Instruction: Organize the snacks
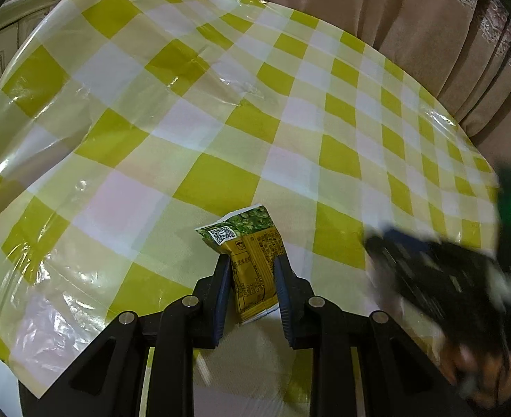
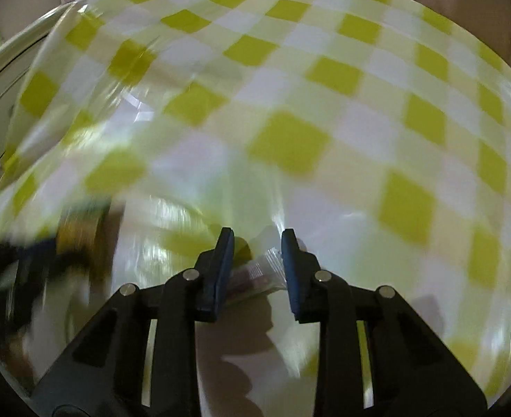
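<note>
Motion blur smears the black right gripper (image 1: 429,271); the clear plastic packet (image 2: 260,274) between its fingers is unreadable.

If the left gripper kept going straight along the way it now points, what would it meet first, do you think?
Holding the green-and-yellow snack packet, the left gripper points down at the checked tablecloth. Nothing lies ahead of it, so packet and fingers would probably meet the cloth first; depth is unclear.

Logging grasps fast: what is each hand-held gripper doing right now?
Left hand-held gripper: closed on the snack packet.
Right hand-held gripper: clear wrapper between its fingers; picture too blurred to tell if it grips.
</note>
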